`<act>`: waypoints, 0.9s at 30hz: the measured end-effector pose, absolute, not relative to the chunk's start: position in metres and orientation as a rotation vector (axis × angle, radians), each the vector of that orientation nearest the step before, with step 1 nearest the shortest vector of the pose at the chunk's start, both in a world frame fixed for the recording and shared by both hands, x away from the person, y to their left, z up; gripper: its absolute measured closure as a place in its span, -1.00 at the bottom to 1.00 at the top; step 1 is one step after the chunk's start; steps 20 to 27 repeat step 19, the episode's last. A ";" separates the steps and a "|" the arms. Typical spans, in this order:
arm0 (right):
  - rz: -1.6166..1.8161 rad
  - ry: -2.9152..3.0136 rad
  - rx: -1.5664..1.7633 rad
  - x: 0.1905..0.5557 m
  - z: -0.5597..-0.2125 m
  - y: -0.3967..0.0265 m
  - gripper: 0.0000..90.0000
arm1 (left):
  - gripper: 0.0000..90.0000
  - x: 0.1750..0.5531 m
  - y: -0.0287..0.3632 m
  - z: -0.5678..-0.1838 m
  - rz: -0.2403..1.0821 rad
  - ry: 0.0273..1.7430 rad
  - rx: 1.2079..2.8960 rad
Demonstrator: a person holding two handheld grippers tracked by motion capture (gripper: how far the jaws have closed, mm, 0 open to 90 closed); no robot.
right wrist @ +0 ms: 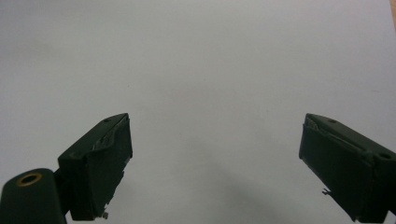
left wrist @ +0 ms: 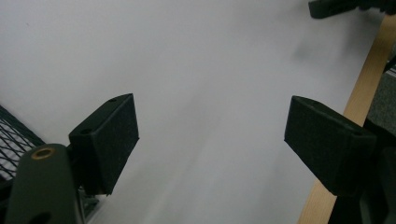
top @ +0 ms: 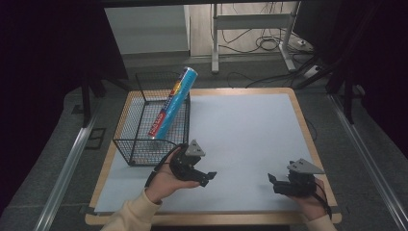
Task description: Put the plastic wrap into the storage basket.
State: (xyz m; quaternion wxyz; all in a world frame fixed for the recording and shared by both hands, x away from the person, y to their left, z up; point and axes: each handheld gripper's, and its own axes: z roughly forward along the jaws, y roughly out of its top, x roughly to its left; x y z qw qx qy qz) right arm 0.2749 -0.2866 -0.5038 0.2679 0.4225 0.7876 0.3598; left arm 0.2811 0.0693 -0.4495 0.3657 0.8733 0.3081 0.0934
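A blue tube with a red and yellow label (top: 174,102) leans in the black wire basket (top: 126,139) at the table's left, its top poking above the rim. My left gripper (top: 206,178) hovers just in front of the basket's near right corner, pointing right; its jaws stand apart with nothing between them (left wrist: 212,135). My right gripper (top: 272,182) rests near the table's front right, pointing left, jaws wide apart over bare white surface (right wrist: 215,158).
The white table top (top: 240,130) has a wooden rim (top: 308,139). In the left gripper view the basket's mesh (left wrist: 11,142) lies at the lower left, the other gripper's jaw at the top right. A metal table frame and cables stand beyond the far edge.
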 end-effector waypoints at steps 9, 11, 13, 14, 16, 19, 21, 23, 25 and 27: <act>0.981 2.118 1.122 0.275 -0.503 -0.287 -0.78 | -0.61 0.279 0.063 -0.463 0.214 0.783 2.277; 0.980 2.118 1.117 0.275 -0.503 -0.287 -0.78 | -0.62 0.279 0.061 -0.464 0.210 0.787 2.275; 0.982 2.118 1.113 0.275 -0.503 -0.286 -0.78 | -0.62 0.279 0.061 -0.465 0.210 0.792 2.275; 0.986 2.117 1.110 0.274 -0.503 -0.286 -0.78 | -0.62 0.279 0.061 -0.466 0.209 0.795 2.273; 0.992 2.117 1.101 0.274 -0.502 -0.286 -0.78 | -0.62 0.279 0.063 -0.467 0.213 0.798 2.277; 1.011 2.118 1.078 0.274 -0.501 -0.285 -0.78 | -0.63 0.279 0.064 -0.471 0.216 0.799 2.276; 1.011 2.118 1.078 0.274 -0.501 -0.285 -0.78 | -0.63 0.279 0.064 -0.471 0.216 0.799 2.276; 1.011 2.118 1.078 0.274 -0.501 -0.285 -0.78 | -0.63 0.279 0.064 -0.471 0.216 0.799 2.276; 1.011 2.118 1.078 0.274 -0.501 -0.285 -0.78 | -0.63 0.279 0.064 -0.471 0.216 0.799 2.276; 1.011 2.118 1.078 0.274 -0.501 -0.285 -0.78 | -0.63 0.279 0.064 -0.471 0.216 0.799 2.276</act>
